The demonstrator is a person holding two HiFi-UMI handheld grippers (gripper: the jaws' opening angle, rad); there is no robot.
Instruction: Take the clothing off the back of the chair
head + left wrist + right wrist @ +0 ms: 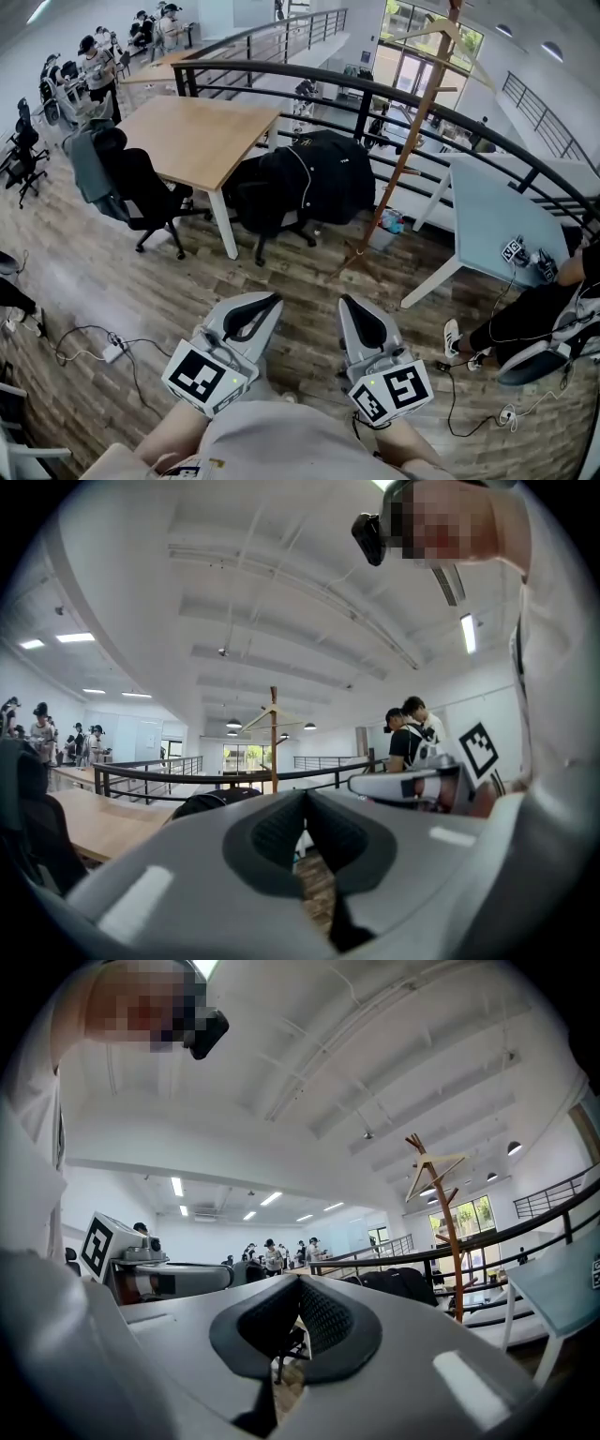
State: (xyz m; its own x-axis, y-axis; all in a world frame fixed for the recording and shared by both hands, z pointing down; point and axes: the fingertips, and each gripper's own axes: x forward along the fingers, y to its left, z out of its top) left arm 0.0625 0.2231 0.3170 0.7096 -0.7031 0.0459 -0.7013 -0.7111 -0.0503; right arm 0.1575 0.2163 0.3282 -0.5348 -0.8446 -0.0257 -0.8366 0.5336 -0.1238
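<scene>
While left gripper [275,300] and right gripper [346,301] clench empty, jacket [323,173] spreads sideways over chair [260,242].

The clothing [323,173] is black with a thin pale trim line, on a black chair [255,220]. One table [202,136] has a light wood top and white legs — the other table [492,220] is pale blue-grey. The floor [300,272] shows grey-brown planks. The coat stand [396,159] is reddish-brown and the railing [364,112] black. The left tongs [275,301] and right tongs [345,301] are grey with black pads — their cubes bear black-and-white square markers.
</scene>
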